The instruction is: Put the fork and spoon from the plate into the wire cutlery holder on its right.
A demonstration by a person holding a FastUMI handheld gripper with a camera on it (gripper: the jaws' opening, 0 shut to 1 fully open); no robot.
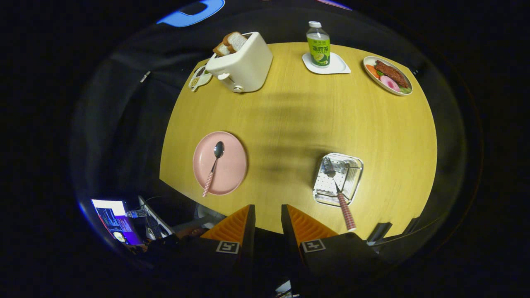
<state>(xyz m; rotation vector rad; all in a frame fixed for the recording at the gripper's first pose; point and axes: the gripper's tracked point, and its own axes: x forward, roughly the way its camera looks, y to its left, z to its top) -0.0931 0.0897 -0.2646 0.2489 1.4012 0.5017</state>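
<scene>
Yellow wood-grain tabletop (pixel 298 124) spreads wide ahead of the gripper (pixel 268 225), whose fingers stand a narrow gap apart with nothing between them, hanging over the near edge. To the near left lies a pink plate (pixel 232 174), close to the tabletop's left edge, with the spoon (pixel 213 166) resting on it, bowl pointing far and checked handle reaching over the plate's near rim. To the near right sits the wire cutlery holder (pixel 350 165), a shiny square basket close to the near edge; the fork (pixel 340 194) stands in it, tines down inside and checked handle leaning out over the near rim toward the right finger. Between plate and holder the surface is bare, and a broad open stretch runs through the middle. Along the far edge stand a white toaster (pixel 244 62) with bread slices, a green bottle (pixel 318 44) on a white coaster (pixel 337 66), and a plate of food (pixel 387 76) at the far right
</scene>
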